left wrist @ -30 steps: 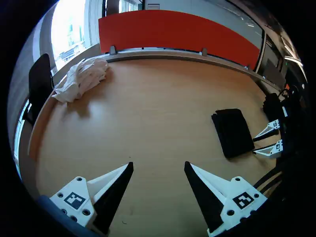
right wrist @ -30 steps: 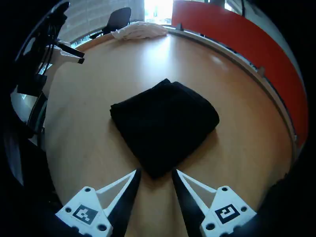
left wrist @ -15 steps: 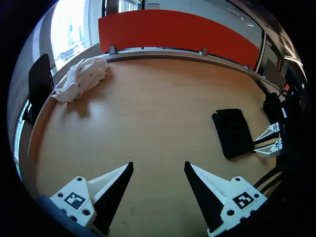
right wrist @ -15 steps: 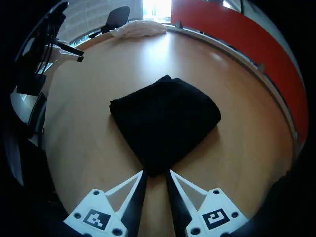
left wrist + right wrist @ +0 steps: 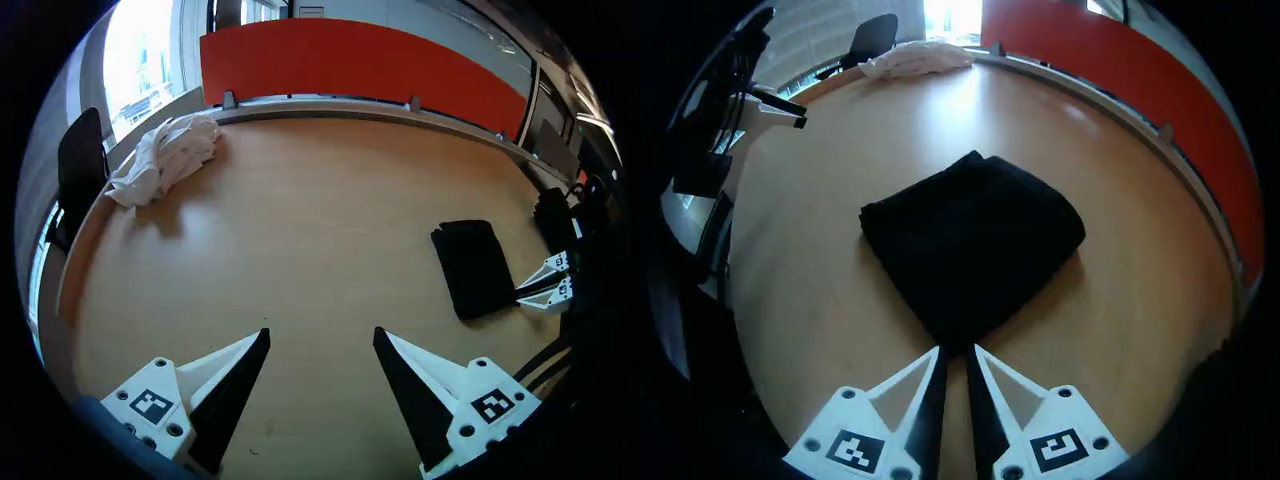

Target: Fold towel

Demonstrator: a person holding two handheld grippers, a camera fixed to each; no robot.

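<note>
Right gripper view: my right tool (image 5: 956, 360) stands at a mere slit, pinching the near corner of the folded black towel (image 5: 972, 232) just ahead on the tabletop (image 5: 1136, 264). My left tool (image 5: 320, 340) gapes wide and empty, with the towel ahead to its right; I judge a final fold comes next, needing that corner lifted forward. Bare wood all round, white cloth heap (image 5: 164, 156) far ahead.
</note>
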